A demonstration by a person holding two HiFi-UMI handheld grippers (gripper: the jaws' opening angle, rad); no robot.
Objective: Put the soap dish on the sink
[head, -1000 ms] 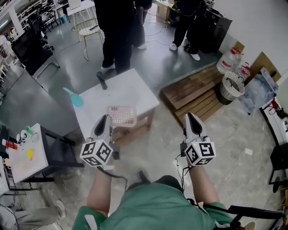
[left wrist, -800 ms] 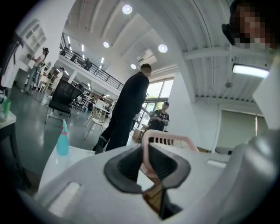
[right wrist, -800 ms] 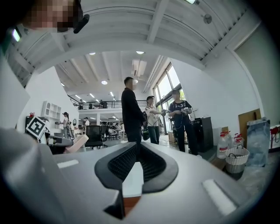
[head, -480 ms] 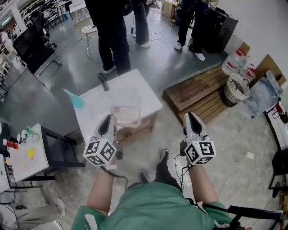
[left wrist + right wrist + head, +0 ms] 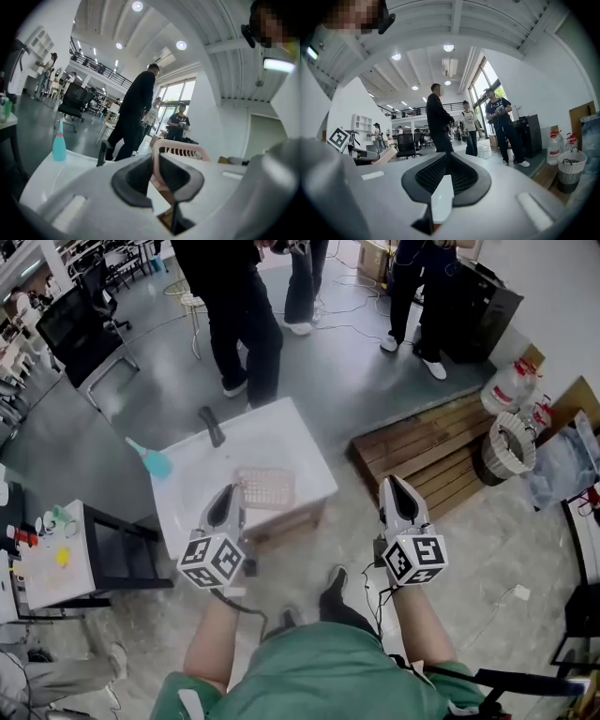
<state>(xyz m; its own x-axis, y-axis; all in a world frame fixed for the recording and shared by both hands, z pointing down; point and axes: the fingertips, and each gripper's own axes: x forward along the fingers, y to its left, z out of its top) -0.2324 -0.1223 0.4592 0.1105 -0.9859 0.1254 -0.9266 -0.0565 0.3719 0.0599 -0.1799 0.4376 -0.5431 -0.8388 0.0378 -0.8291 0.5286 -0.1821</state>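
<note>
My left gripper (image 5: pixel 228 495) is shut on the near rim of the pink slotted soap dish (image 5: pixel 262 487). It holds the dish over the front part of the white sink (image 5: pixel 281 439). In the left gripper view the dish (image 5: pixel 183 150) sticks out past the left gripper (image 5: pixel 154 164), whose jaws pinch the pink wall. A black faucet (image 5: pixel 211 426) stands at the sink's far left, and a teal bottle (image 5: pixel 151 459) stands at its left edge. To the right of the sink my right gripper (image 5: pixel 394 482) hangs over the floor, shut and empty. The right gripper (image 5: pixel 448 157) shows its pads together.
People (image 5: pixel 246 306) stand just beyond the sink. A wooden pallet (image 5: pixel 422 439), a wicker basket (image 5: pixel 509 446) and water jugs (image 5: pixel 513 386) lie to the right. A small white table (image 5: pixel 58 563) with bottles stands at the left.
The person has stepped forward, so the sink is nearer. The left gripper carried the soap dish from the sink's front edge to over its top. The right gripper stayed shut.
</note>
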